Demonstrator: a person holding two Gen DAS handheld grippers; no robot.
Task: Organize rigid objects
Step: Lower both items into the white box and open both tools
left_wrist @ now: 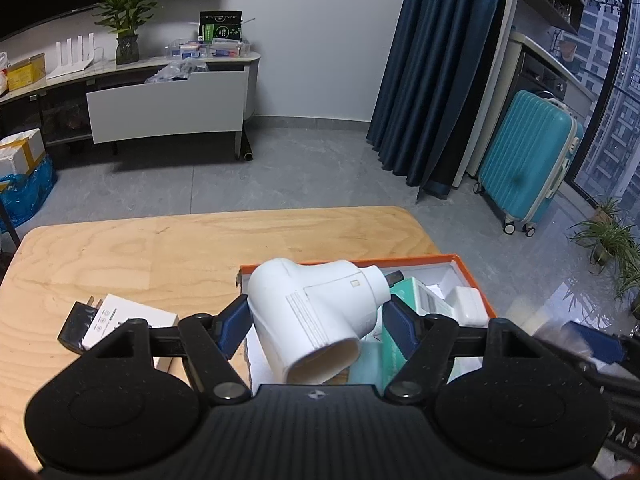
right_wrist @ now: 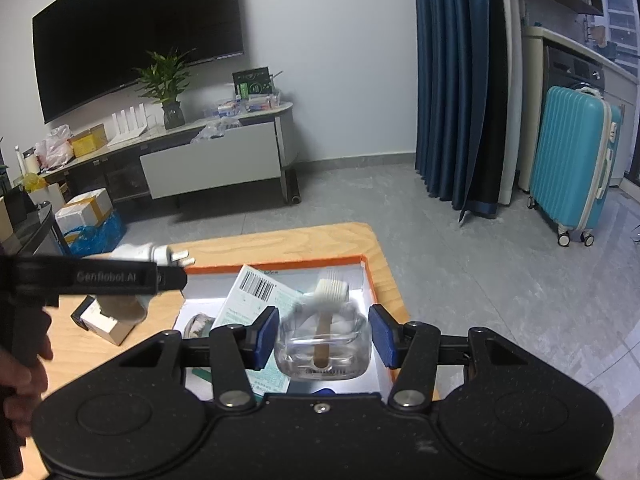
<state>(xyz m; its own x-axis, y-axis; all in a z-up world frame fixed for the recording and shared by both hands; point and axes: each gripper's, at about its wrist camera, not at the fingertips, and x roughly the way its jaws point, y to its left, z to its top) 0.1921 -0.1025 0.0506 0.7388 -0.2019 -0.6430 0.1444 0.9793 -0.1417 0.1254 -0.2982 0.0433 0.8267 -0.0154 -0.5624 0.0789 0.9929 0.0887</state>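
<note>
My left gripper (left_wrist: 316, 320) is shut on a white plug-in adapter (left_wrist: 320, 304), tilted, above the near left corner of the orange-rimmed box (left_wrist: 400, 259). The right wrist view shows that adapter (right_wrist: 136, 254) from the side, left of the box (right_wrist: 280, 262), behind the left gripper's black finger (right_wrist: 120, 278). My right gripper (right_wrist: 324, 338) is over the box's right half. A clear glass jar (right_wrist: 320, 356) with a wooden-handled white piece in it sits blurred between the blue pads (right_wrist: 268, 336), which do not press on it. A green-white packet (right_wrist: 256, 296) lies in the box.
A white charger block (left_wrist: 468, 304) lies in the box's far right. On the wooden table (left_wrist: 160, 248), left of the box, are a black charger (left_wrist: 74, 326) and a small white carton (left_wrist: 132, 316). A hand (right_wrist: 24, 380) holds the left gripper's grip. A teal suitcase (left_wrist: 528, 160) stands on the floor.
</note>
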